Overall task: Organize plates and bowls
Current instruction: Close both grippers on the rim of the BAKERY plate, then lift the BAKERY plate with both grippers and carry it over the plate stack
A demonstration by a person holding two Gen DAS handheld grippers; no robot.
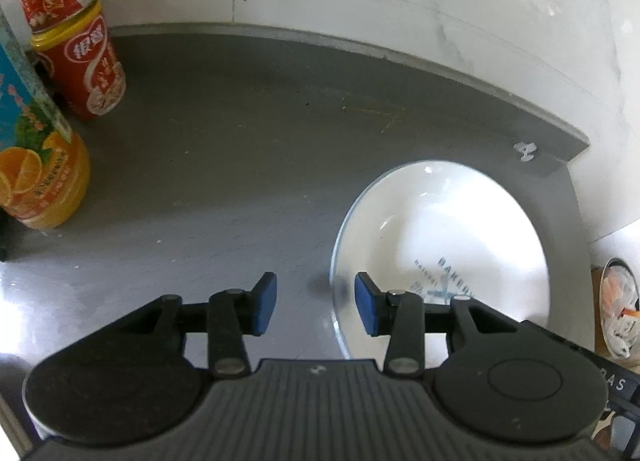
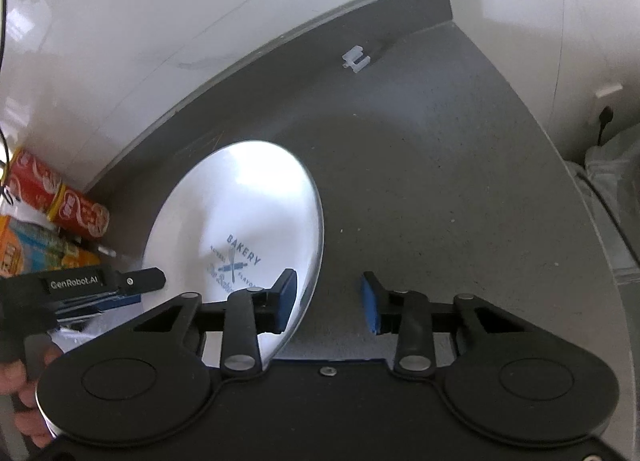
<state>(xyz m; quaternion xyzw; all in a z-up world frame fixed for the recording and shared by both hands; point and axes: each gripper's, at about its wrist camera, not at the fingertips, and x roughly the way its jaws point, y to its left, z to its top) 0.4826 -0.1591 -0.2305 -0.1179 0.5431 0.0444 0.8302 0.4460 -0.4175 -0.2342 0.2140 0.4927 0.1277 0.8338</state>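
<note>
- on the grey counter (image 1: 240,149) near the back wall lies a white plate (image 1: 440,221) printed "bakery".
- the left gripper (image 1: 316,303) hangs above the plate's left rim, jaws apart, empty.
- the right gripper (image 2: 329,303) hangs above its right rim, jaws apart, empty.

Two wrist cameras, one grey countertop (image 1: 240,149)

Each looks forward and down along its own blue-padded fingers, close above the surface; both face the white wall and share the white plate (image 1: 440,221) (image 2: 248,205) and red cans (image 1: 86,69) (image 2: 76,209).
</note>
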